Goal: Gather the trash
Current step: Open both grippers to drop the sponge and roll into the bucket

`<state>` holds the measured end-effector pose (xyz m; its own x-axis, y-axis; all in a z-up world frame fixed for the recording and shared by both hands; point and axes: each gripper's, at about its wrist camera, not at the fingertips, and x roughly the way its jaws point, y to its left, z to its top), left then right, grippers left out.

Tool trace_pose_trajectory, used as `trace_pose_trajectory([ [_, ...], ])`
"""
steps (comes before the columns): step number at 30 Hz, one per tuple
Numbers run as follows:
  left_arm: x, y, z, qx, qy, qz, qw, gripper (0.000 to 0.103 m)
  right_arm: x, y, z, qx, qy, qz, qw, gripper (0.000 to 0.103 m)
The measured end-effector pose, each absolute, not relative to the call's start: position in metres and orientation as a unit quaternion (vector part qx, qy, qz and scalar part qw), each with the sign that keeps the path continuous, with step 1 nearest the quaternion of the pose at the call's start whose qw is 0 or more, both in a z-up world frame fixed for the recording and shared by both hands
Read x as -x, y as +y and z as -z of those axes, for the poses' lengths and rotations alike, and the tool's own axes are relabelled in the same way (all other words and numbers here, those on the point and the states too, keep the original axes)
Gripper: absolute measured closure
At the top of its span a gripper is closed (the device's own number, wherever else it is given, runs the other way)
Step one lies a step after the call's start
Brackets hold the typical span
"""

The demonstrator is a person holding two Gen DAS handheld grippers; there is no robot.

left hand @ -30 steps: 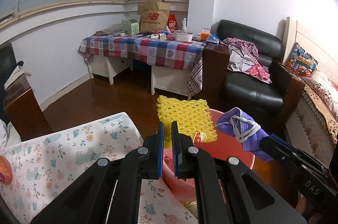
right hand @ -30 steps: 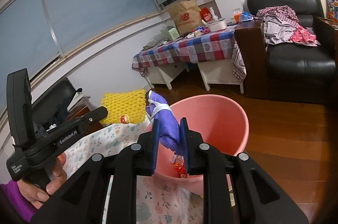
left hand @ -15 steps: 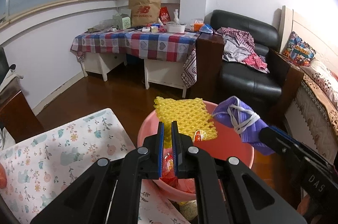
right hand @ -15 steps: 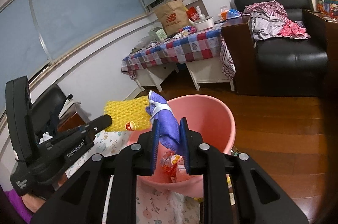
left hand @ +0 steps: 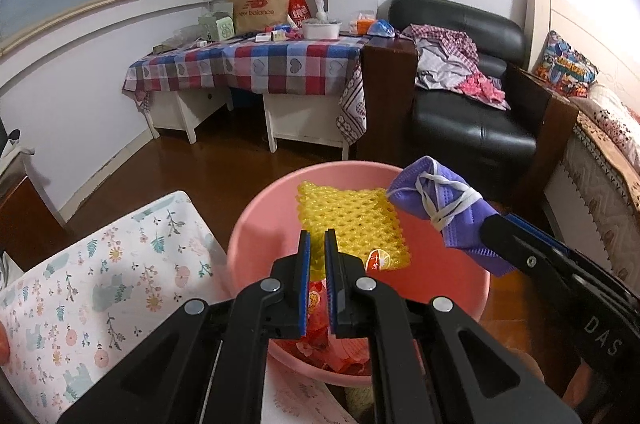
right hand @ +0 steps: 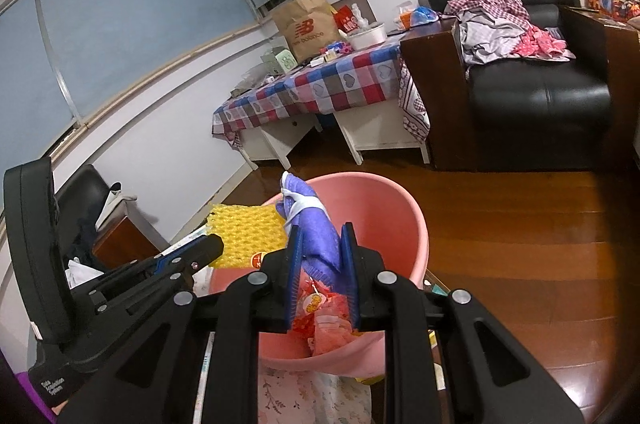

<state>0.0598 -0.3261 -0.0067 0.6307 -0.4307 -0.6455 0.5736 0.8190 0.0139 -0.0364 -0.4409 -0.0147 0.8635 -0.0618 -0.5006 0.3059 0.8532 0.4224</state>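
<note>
A: Two pieces held: left gripper (left hand: 316, 252) pinches the yellow foam net (left hand: 352, 220), right gripper (right hand: 320, 244) pinches the purple mask (right hand: 312, 224).

B: Where's the pink bin (left hand: 256, 224)?

A: Directly beneath both, beside the table (left hand: 100, 288); releasing should drop them in.

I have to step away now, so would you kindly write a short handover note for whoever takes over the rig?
Left gripper: shut on the yellow foam fruit net, held over the pink plastic bin.
Right gripper: shut on the rolled purple face mask, also above the bin.
Done: both pieces picked up and brought to the bin; red wrappers already lie inside.
Left: open both grippers so net and mask drop in.
</note>
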Motion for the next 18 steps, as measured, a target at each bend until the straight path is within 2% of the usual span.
trace_pose_trajectory([
  [18,-0.073,-0.347,0.038,-0.134,0.354,0.275,0.884,0.097,0.018,-0.449,0.037,-0.249,0.27,0.11,0.924,0.084],
])
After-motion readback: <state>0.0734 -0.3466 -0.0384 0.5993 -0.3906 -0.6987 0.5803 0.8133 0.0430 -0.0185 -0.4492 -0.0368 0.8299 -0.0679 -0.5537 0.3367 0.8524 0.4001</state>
